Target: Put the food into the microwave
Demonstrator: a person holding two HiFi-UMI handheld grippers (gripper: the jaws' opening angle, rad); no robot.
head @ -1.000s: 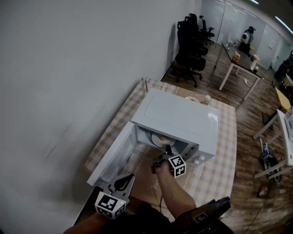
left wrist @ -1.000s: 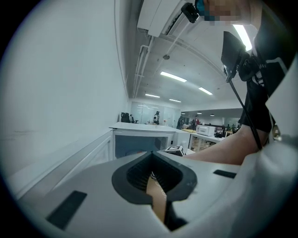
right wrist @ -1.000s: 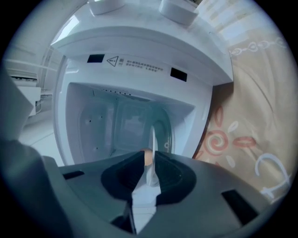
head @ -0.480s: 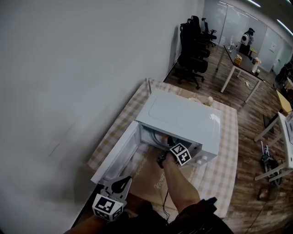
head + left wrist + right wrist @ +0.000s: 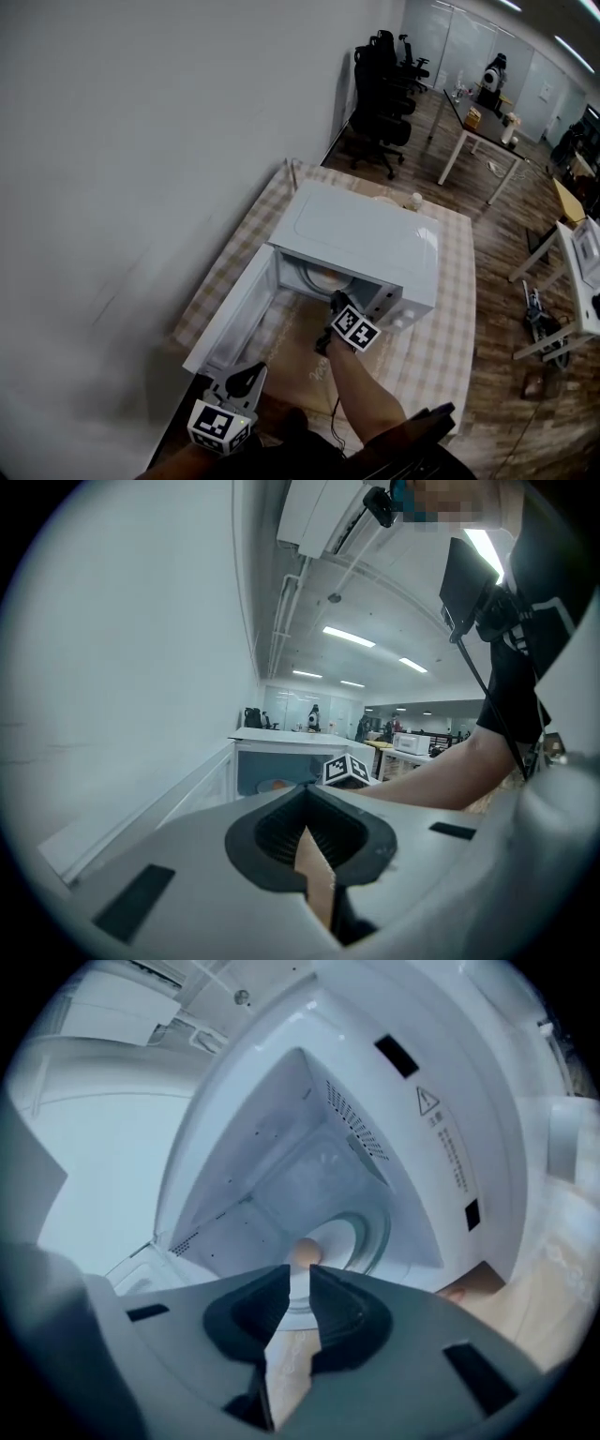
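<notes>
Jaws closing on the right gripper [image 5: 300,1279], down to a narrow slit, nothing between them. Pressed together and empty on the left gripper [image 5: 247,373], low by the near left corner of the bench [image 5: 450,309]. Food [image 5: 305,1251] already inside the microwave [image 5: 361,239]: round, tan, resting on the turntable [image 5: 366,1227] just beyond the right tips.

Looks nearly done, with only the door [image 5: 230,314] left, swung wide toward the left edge of the bench.

Likely trouble from here:
- Could clip the food or the turntable rim on the way out, given how close the tips sit; being round, might roll off toward the cavity mouth.
- Could trap the right gripper or the forearm [image 5: 361,394] if the door is pushed shut before the opening is cleared.
- Might shift the whole microwave on the checked cloth if the door is shoved hard from the near left corner.

Counted: one microwave, one door, one turntable, one piece of food, two grippers. Behind the microwave, at the far edge, one small pale object [image 5: 415,200], too small to name.
</notes>
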